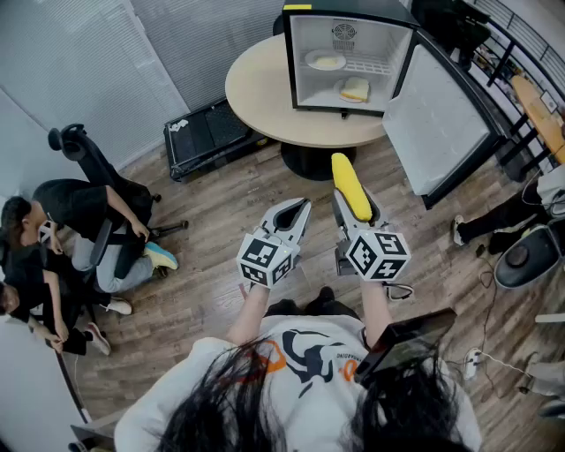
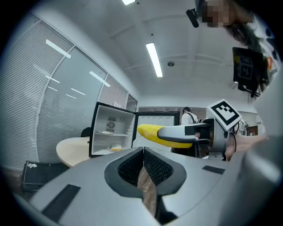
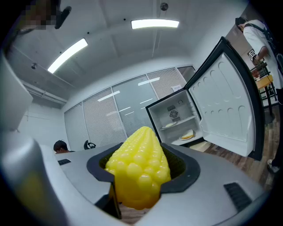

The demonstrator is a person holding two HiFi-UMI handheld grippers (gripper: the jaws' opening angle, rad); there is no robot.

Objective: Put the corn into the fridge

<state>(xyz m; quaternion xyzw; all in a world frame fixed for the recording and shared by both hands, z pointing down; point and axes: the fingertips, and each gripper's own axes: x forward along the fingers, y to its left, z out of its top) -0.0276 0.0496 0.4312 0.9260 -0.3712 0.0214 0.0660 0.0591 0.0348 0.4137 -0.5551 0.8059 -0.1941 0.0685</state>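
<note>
While the fridge (image 1: 349, 13) stands door-open on the round bench (image 1: 256, 88), right claw (image 1: 355, 212) clamps the yellow corn (image 1: 350, 184), tip toward the fridge, well short of it. Left claw (image 1: 297, 212) pressed together, empty, just beside.

White short-sleeved T-shirt (image 1: 181, 402) with a black and orange print (image 1: 305, 353) on the chest, long dark hair (image 1: 221, 415) falling over it. Left gripper (image 1: 298, 210) and right gripper (image 1: 351, 205) alike: pale grey tapering shells, black strips, dark ribbed pads (image 2: 130, 167) inside, each bearing a white cube (image 1: 265, 259) with black square markers.
</note>
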